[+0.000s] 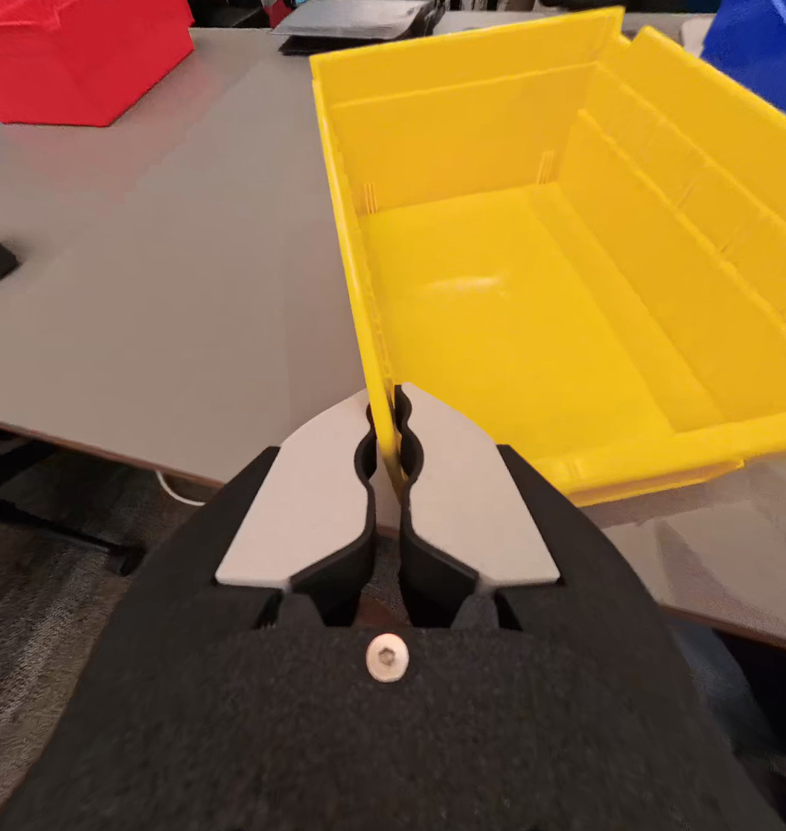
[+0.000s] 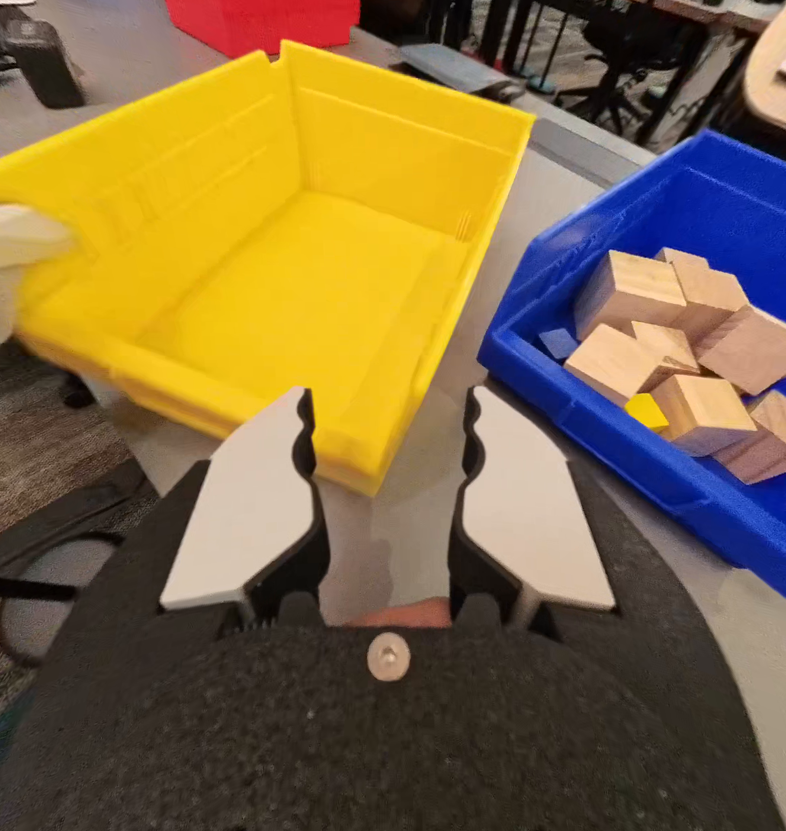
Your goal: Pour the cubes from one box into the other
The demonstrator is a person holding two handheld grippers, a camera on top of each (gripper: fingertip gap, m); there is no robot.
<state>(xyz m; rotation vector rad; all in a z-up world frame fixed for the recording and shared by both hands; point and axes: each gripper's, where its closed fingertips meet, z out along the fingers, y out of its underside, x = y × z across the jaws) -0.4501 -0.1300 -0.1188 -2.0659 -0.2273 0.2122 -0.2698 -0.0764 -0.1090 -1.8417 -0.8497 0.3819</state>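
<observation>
Table [image 1: 157, 270]: a grey top that bears all the boxes, its near edge over carpeted floor.
Yellow box [image 2: 265, 288]: a bright plastic bin with ribbed, stepped walls and a notched far rim; its inside is bare. It stands on the table just left of the blue box, a narrow strip of table between them.
Blue box [image 2: 606, 431]: a glossy plastic bin with a thick rolled rim, at the right side of the table.
Red box [image 1: 67, 63]: far across the table, well apart from the other two.
Left gripper [image 1: 388, 404]: clenched on the near left wall of the yellow box, one finger on each side of the thin rim.
Right gripper [image 2: 388, 413]: released, its jaws spread wide and holding nothing, above the table before the gap between the two boxes.
Cubes [image 2: 678, 341]: pale wooden blocks with visible grain, heaped loosely in the blue box, some tilted against each other.
Small pieces: a yellow piece [image 2: 646, 411] and a blue piece [image 2: 558, 344] lie beside the wooden ones, inside the blue box.
</observation>
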